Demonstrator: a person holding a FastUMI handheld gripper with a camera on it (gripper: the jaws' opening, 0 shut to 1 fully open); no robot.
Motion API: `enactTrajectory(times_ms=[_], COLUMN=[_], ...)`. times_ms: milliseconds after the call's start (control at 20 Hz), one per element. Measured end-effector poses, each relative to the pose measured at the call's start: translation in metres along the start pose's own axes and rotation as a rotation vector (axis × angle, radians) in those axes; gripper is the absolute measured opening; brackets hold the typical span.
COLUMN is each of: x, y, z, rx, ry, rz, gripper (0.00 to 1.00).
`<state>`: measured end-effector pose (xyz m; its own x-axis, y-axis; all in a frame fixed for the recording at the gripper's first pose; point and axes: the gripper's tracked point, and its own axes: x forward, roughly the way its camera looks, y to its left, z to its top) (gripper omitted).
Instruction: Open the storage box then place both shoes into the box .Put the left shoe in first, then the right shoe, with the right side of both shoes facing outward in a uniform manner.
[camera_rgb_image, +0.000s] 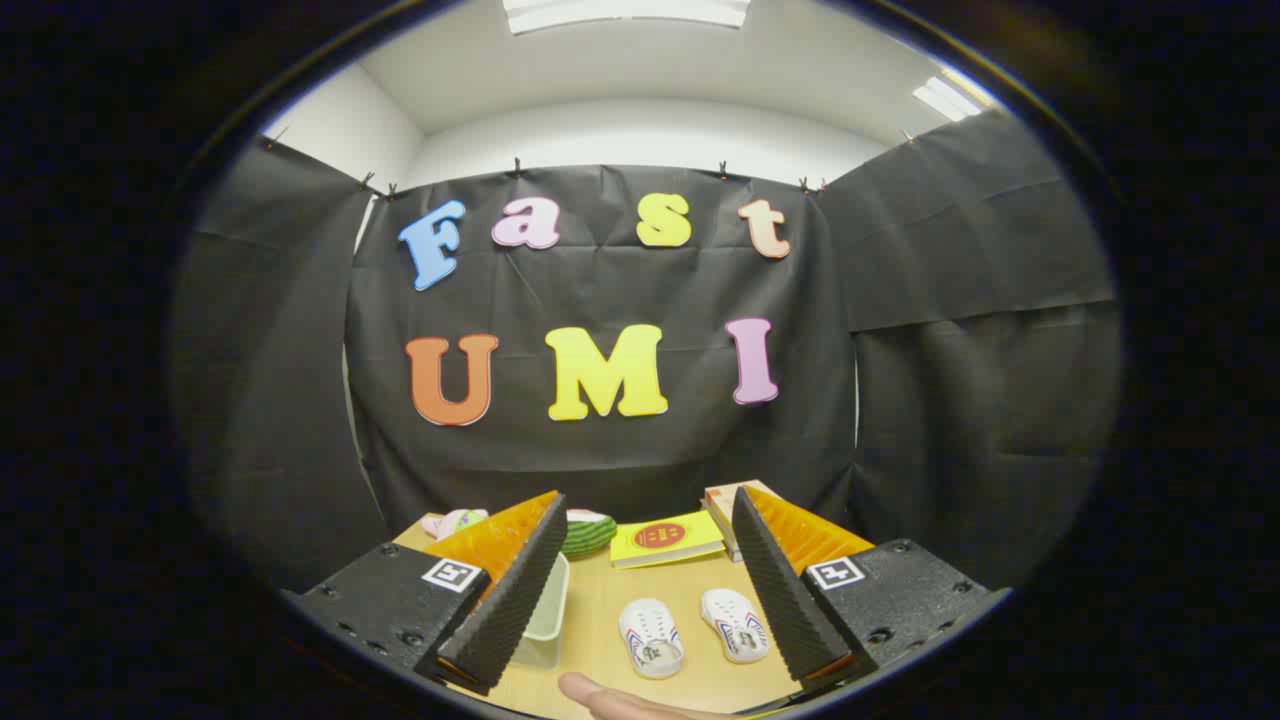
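Two small white shoes lie side by side on the wooden table, between the claw's fingers and a little ahead of them — the left one nearer, the right one just beside it and close to the right finger; neither touches the claw. The storage box, pale and translucent, sits at the left, partly hidden behind the left finger; whether it is open cannot be told. The claw is spread wide and holds nothing. At the near edge a hand rests on the table. Farther off lie a yellow book, a green striped thing, a pink thing and a small box, all against the black cloth wall.
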<state>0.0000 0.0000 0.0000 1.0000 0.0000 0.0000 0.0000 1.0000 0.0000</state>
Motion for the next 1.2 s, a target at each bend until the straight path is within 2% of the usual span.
enactTrajectory(times_ms=[300,750,1000,1200], x=[-0.008,-0.010,0.015,0.054], y=[0.010,0.021,0.012,0.016], z=[-0.005,-0.025,-0.043,-0.073], rx=[0.000,0.009,0.007,0.076], ry=[-0.009,0.050,0.063,0.160], rz=[0.054,0.111,0.082,0.158], gripper=[1.00,1.00,1.00,1.00])
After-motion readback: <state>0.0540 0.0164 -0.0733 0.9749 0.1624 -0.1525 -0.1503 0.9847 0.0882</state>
